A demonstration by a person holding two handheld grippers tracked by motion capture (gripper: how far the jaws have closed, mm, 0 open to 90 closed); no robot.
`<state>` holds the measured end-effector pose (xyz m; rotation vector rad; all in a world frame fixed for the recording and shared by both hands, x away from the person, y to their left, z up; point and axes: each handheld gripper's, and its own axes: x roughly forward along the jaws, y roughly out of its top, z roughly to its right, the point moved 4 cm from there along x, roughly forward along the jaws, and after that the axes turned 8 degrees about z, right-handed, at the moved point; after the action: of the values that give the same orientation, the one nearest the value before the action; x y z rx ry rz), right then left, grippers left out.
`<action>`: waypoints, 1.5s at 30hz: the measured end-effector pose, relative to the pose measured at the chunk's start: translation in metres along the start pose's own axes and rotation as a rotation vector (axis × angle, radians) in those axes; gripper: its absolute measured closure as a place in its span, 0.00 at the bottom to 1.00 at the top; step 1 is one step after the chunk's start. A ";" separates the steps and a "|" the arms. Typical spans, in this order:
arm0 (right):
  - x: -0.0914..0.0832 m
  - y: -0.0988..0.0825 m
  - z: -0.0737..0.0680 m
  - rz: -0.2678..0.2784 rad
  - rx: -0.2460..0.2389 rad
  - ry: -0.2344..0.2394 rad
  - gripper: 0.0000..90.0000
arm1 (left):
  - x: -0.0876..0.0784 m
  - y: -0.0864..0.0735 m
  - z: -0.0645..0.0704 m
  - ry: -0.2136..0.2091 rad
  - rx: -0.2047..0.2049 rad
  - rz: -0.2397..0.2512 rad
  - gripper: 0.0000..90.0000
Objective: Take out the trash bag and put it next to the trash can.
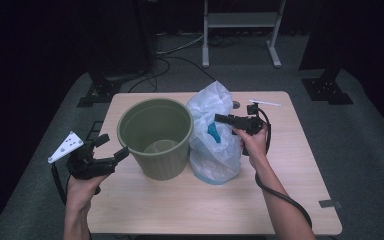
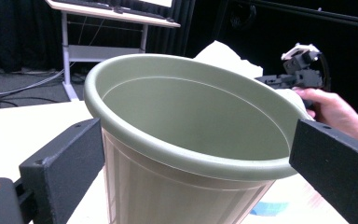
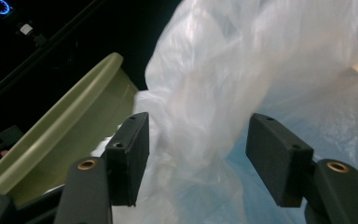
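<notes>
Our right tool (image 1: 220, 119) gapes beside the plastic bag (image 1: 212, 135); our left tool (image 1: 114, 147) hangs open by the green bin (image 1: 156, 137).

The left gripper (image 1: 111, 147) is held low in the person's left hand (image 1: 82, 187), forearm reaching up from below, jaws spread wide and pointing rightward. The right gripper (image 1: 219, 119), gripped by the right hand (image 1: 254, 142), points leftward, its jaws parted wide, nothing pressed between the pads.
</notes>
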<state>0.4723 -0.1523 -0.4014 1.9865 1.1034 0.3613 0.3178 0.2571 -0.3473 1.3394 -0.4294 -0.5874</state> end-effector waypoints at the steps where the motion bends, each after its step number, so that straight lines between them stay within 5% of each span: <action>1: -0.002 0.002 -0.001 0.003 -0.004 0.003 0.41 | 0.000 0.000 0.000 0.000 0.000 0.000 0.02; 13: -0.020 0.011 -0.006 0.023 -0.026 0.000 0.40 | -0.001 0.000 0.000 0.003 0.000 0.001 0.02; 30: -0.038 0.002 -0.003 0.045 -0.003 0.005 0.40 | -0.001 0.000 0.000 -0.001 0.004 -0.003 0.02; 45: -0.058 -0.014 0.013 0.039 0.004 -0.033 0.40 | 0.000 -0.002 0.001 -0.003 0.007 -0.012 0.02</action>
<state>0.4384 -0.2016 -0.4129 2.0128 1.0462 0.3457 0.3174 0.2563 -0.3490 1.3492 -0.4266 -0.5981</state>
